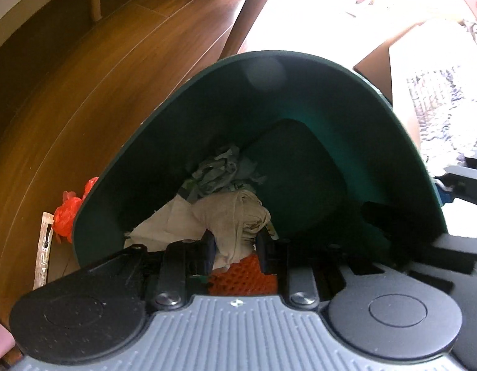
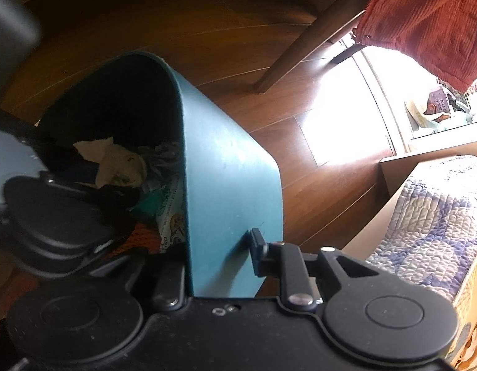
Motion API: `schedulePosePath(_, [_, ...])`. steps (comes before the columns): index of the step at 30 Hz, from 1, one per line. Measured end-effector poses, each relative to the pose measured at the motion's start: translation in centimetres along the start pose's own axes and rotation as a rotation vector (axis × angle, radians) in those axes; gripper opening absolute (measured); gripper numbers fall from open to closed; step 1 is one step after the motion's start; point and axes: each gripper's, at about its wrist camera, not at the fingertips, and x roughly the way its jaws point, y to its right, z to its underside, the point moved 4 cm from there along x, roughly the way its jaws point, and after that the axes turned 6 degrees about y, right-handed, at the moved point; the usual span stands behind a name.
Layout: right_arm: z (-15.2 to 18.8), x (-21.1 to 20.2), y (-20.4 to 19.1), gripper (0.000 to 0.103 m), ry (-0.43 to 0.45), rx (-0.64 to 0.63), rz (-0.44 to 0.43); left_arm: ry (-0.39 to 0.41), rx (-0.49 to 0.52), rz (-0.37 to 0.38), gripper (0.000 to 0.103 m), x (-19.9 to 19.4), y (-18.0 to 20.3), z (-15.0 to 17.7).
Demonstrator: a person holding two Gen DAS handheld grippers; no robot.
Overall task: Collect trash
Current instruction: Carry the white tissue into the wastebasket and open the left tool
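A dark green bin fills the left wrist view from above. My left gripper hangs over its mouth, shut on a crumpled beige wad. Grey crumpled paper lies deeper inside, and orange netting shows under the jaws. In the right wrist view the bin's wall runs between the jaws of my right gripper. Its outer fingertip stands just off the outside of the wall, casting a shadow there. The inner finger is hidden. The beige wad and a printed wrapper show inside.
On the wooden floor left of the bin lie an orange plastic bag and a clear wrapper. A chair leg with an orange cloth is beyond the bin. A quilted bed stands on the right.
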Motion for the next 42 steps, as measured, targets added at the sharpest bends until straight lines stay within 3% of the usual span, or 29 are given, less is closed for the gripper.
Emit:
schedulePosePath(9, [0.5, 0.0, -0.1, 0.023, 0.004, -0.009, -0.009, -0.026, -0.037, 0.011, 0.027, 0.4, 0.9, -1.1])
schedulePosePath(12, [0.6, 0.0, -0.2, 0.023, 0.004, -0.009, -0.012, -0.031, -0.030, 0.022, 0.032, 0.2, 0.8, -1.1])
schedulePosePath(14, [0.5, 0.0, -0.2, 0.023, 0.004, -0.008, -0.013, -0.027, -0.029, 0.040, 0.046, 0.3, 0.6, -1.0])
schedulePosePath(16, [0.4, 0.0, -0.2, 0.023, 0.005, -0.005, -0.014, -0.012, -0.025, 0.038, 0.052, 0.0, 0.4, -1.0])
schedulePosePath(19, [0.4, 0.0, -0.1, 0.024, 0.005, -0.003, -0.015, -0.003, -0.023, 0.052, 0.054, -0.3, 0.0, -0.9])
schedulePosePath(25, [0.5, -0.1, -0.3, 0.024, 0.005, -0.012, -0.020, 0.050, 0.063, 0.049, 0.062, -2.7, -0.6, -0.4])
schedulePosePath(30, [0.4, -0.1, -0.4, 0.025, 0.009, -0.017, -0.025, 0.111, 0.159, 0.048, 0.063, -5.9, -1.1, 0.3])
schedulePosePath(38, [0.2, -0.2, -0.3, 0.025, 0.010, -0.029, -0.030, 0.173, 0.129, 0.014, 0.078, -9.3, -5.3, 0.5])
schedulePosePath(42, [0.1, -0.2, 0.0, 0.025, 0.003, -0.020, -0.038, 0.169, 0.060, -0.053, 0.078, -8.9, -9.0, 0.4])
